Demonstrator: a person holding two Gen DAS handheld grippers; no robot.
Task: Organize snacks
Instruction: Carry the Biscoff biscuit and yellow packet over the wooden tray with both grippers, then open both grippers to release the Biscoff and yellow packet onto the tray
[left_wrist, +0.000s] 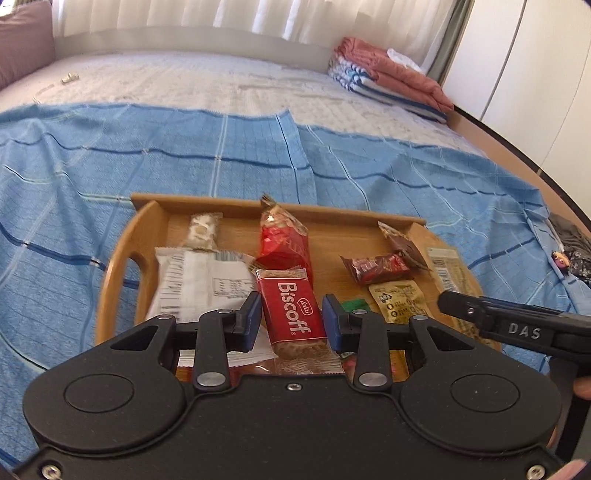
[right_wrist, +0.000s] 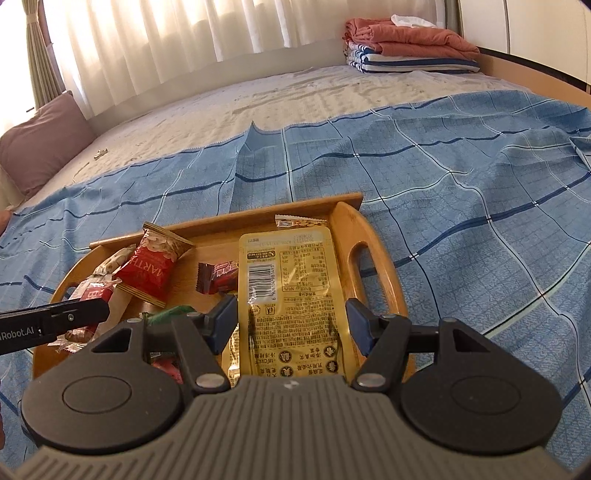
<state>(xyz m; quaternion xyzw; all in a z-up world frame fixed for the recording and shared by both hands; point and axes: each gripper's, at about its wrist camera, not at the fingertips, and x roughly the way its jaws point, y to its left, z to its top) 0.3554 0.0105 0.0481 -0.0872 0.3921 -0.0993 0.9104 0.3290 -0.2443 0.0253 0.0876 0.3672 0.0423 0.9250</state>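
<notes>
A wooden tray (left_wrist: 118, 266) with snacks lies on a blue checked cloth. My left gripper (left_wrist: 291, 314) is open, its blue pads on either side of a red Biscoff pack (left_wrist: 291, 310), not touching it. A white wrapper (left_wrist: 199, 280) and a red nut bag (left_wrist: 284, 243) lie beside it. My right gripper (right_wrist: 291, 325) is open around a large gold pouch (right_wrist: 288, 295) in the tray (right_wrist: 373, 251); whether the pads touch it is unclear. The red nut bag (right_wrist: 151, 269) and a small dark-red candy (right_wrist: 218, 280) lie to its left.
The tray sits on a bed; the blue cloth (right_wrist: 461, 206) spreads all round it. Folded towels and blankets (right_wrist: 406, 48) are stacked at the far right corner, a mauve pillow (right_wrist: 40, 144) at far left. A dark small item (left_wrist: 570, 251) lies at the cloth's right edge.
</notes>
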